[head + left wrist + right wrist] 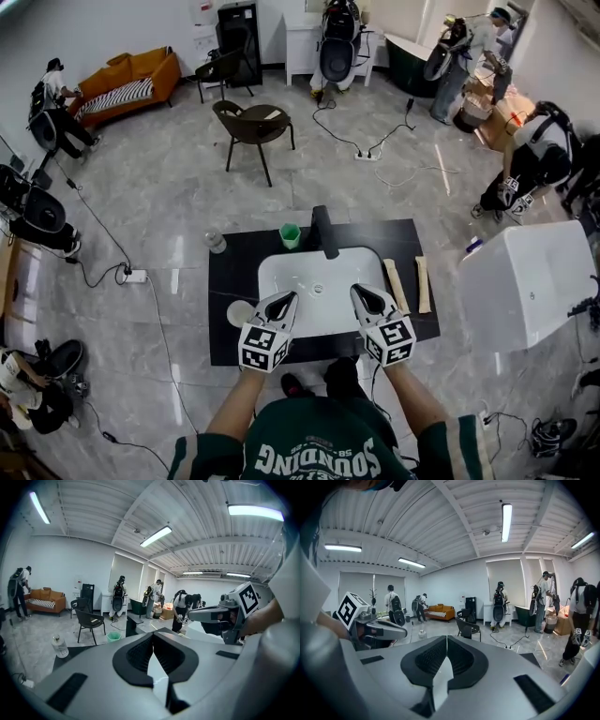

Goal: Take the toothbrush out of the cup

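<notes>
Black counter (230,274) mid-frame before us, white sink (314,272) in it, faucet (323,232) beside green cup (291,235) at its top edge, toothbrush too small to tell, our left gripper (284,302) and right gripper (364,295) side by side over the sink's lower edge, jaws closed, empty.

Open test lab (freestanding sink (300,267))

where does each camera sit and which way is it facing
Head view: on the head, looking steeply down at the sink; shows forearms, left gripper, right gripper.
Left gripper view: on that gripper, facing across the room; shows its shut jaws.
Right gripper view: likewise, its jaws shut.
Shared: both gripper views catch the nearby chair.
</notes>
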